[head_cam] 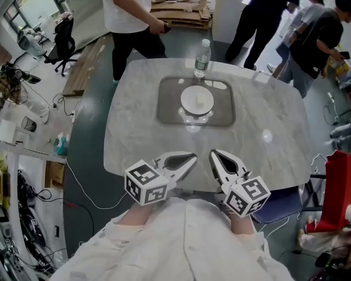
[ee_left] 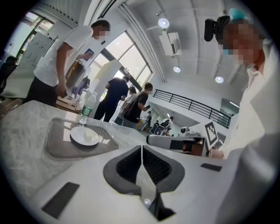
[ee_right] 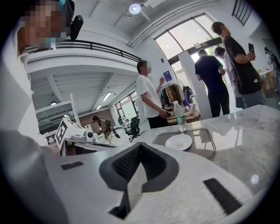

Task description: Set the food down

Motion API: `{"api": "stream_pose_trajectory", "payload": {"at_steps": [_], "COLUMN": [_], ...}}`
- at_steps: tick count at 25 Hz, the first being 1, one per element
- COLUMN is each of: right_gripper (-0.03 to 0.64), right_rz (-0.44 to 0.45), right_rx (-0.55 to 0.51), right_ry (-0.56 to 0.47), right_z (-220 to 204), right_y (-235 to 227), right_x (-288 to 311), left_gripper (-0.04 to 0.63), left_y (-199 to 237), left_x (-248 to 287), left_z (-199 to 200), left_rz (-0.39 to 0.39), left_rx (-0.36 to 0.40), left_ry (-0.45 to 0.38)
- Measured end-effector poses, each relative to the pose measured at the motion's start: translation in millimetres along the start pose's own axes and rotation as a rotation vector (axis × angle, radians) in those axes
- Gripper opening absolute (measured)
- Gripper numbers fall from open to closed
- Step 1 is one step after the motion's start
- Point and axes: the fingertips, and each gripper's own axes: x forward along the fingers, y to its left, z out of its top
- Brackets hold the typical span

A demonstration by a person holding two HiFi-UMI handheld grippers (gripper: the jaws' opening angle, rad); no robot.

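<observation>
A pale marble surface (head_cam: 274, 126) with rounded corners stands on a dark floor (head_cam: 88, 181) in an open workroom. People (head_cam: 129, 22) stand beyond its far edge, and an office chair (head_cam: 63, 41) and stacked cardboard (head_cam: 181, 13) sit further back. A grey tray (head_cam: 167, 107) lies toward the far edge, carrying a white plate (head_cam: 197, 100) at its middle. A water bottle (head_cam: 202, 57) stands upright just behind the tray. Whether food lies on the plate cannot be told. The left gripper (head_cam: 192, 157) and right gripper (head_cam: 214, 154) hover side by side over the near edge, well apart from the plate. Each has its fingers (ee_left: 127, 164) clenched together on nothing, and they point toward the tray.
</observation>
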Motion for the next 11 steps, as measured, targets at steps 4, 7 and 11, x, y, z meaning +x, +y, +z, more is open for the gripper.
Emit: {"api": "stream_pose_trajectory", "payload": {"at_steps": [4,7,11], "right_gripper": [0.002,0.002,0.002], "right_rz": [0.004,0.006,0.003], "right_rx": [-0.007,-0.01,-0.017], "right_ry": [0.002,0.002,0.011], "right_z": [-1.1,-0.5,-2.5], "right_y": [0.6,-1.8,-4.3], "right_x": [1.7,3.1,3.9], "left_gripper": [0.023,0.023,0.023], "left_y": [0.9,2.7,5.0], "left_x": [2.1,5.9,9.6], "left_z": [0.5,2.0,2.1], "left_rz": [-0.011,-0.022,-0.022], "left_rx": [0.002,-0.003,-0.002], "left_ry": [0.004,0.004,0.013]}}
